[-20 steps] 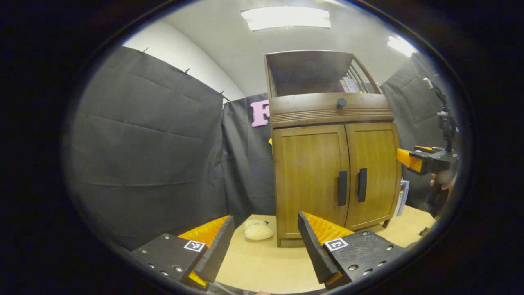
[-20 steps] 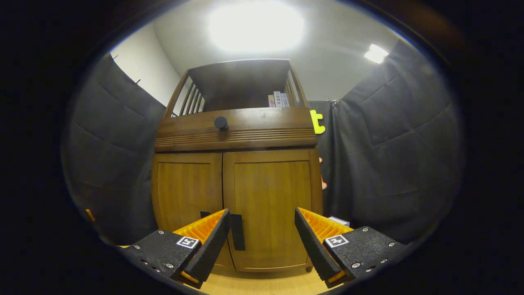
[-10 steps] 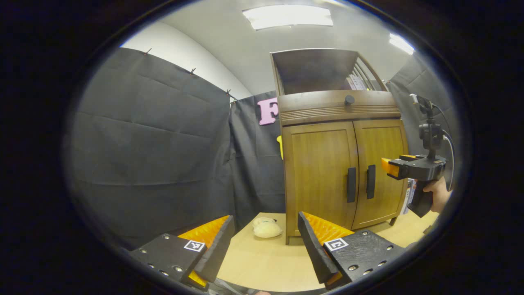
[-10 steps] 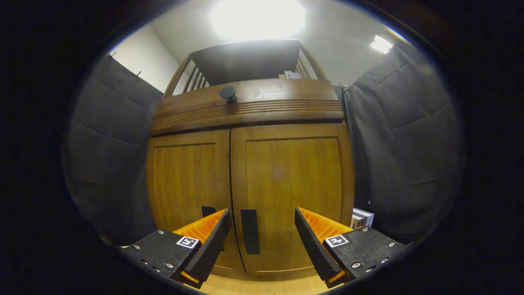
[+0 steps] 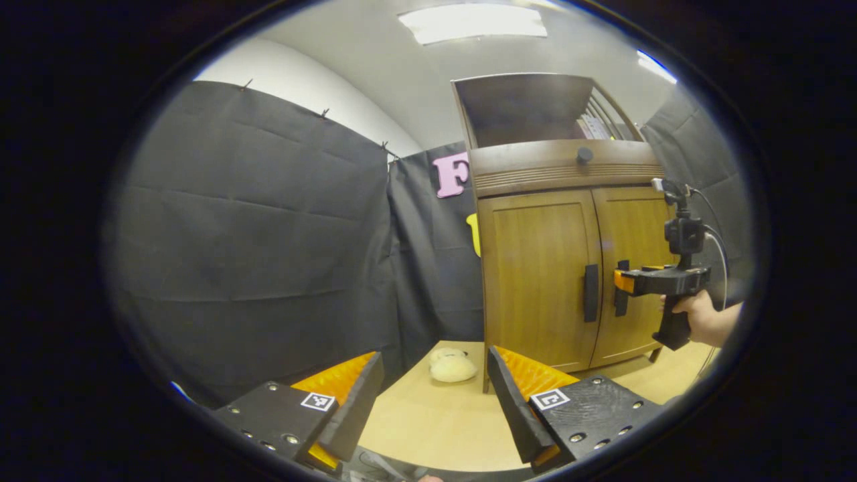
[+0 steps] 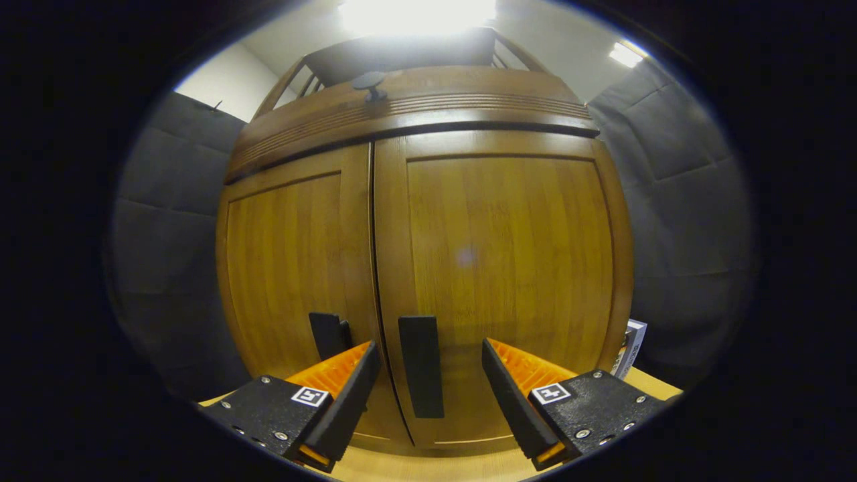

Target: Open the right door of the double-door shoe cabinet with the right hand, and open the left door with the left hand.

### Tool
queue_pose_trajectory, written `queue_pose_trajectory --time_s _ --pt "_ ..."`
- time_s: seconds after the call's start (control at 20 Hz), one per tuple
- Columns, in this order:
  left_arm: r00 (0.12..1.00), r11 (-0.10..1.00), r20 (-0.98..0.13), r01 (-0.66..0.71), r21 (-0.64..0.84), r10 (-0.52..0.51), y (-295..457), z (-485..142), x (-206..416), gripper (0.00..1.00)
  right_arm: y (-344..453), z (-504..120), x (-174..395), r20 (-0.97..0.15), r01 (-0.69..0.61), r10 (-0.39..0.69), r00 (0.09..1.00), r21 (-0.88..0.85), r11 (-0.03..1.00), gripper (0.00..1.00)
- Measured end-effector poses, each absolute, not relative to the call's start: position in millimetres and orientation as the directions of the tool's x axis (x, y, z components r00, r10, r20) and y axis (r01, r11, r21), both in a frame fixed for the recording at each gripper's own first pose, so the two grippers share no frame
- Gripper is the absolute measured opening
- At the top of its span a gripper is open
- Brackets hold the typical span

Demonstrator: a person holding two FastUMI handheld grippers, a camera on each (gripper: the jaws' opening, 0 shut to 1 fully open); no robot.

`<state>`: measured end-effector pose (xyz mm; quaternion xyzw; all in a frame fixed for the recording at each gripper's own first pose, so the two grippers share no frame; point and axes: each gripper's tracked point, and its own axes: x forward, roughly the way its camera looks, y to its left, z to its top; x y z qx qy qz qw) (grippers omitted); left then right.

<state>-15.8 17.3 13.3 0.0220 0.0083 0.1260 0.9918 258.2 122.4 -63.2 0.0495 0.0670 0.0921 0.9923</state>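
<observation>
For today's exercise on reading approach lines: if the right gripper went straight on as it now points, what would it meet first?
Most likely the right door's handle, which stands between the open right gripper's fingers; depth is unclear.

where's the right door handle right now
In the right gripper view, the right door handle stands upright between the open right gripper fingers, beside the left door handle.
</observation>
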Motion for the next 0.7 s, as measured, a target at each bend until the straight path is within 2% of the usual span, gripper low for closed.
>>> queue_pose_trajectory --time_s 0.3,0.4,0.45,0.5,0.6,0.65,0.7 --pt "0.962 0.962 -0.050 -0.268 0.042 0.270 18 10 -17 0.95 134 -85 279 -0.182 -0.192 0.217 0.959 0.145 0.971 0.78" --pt "0.960 0.962 -0.064 -0.268 0.049 0.271 17 9 -16 0.95 137 -91 284 -0.201 -0.193 0.222 0.954 0.155 0.969 0.68" --pt "0.961 0.962 -0.064 -0.267 0.054 0.270 17 9 -16 0.95 136 -96 286 -0.212 -0.192 0.225 0.951 0.164 0.968 0.58" --pt "0.961 0.962 -0.059 -0.266 0.059 0.269 17 10 -16 0.84 134 -98 288 -0.219 -0.173 0.207 0.953 0.164 0.971 0.55" --pt "0.962 0.962 -0.050 -0.264 0.066 0.267 17 10 -16 0.84 135 -98 292 -0.225 -0.162 0.200 0.953 0.176 0.971 0.39" --pt "0.964 0.963 -0.046 -0.260 0.066 0.263 16 10 -16 0.84 134 -99 291 -0.227 -0.165 0.199 0.953 0.159 0.973 0.36" --pt "0.965 0.965 -0.045 -0.255 0.066 0.258 16 11 -16 0.89 132 -99 291 -0.230 -0.171 0.199 0.953 0.134 0.976 0.32"
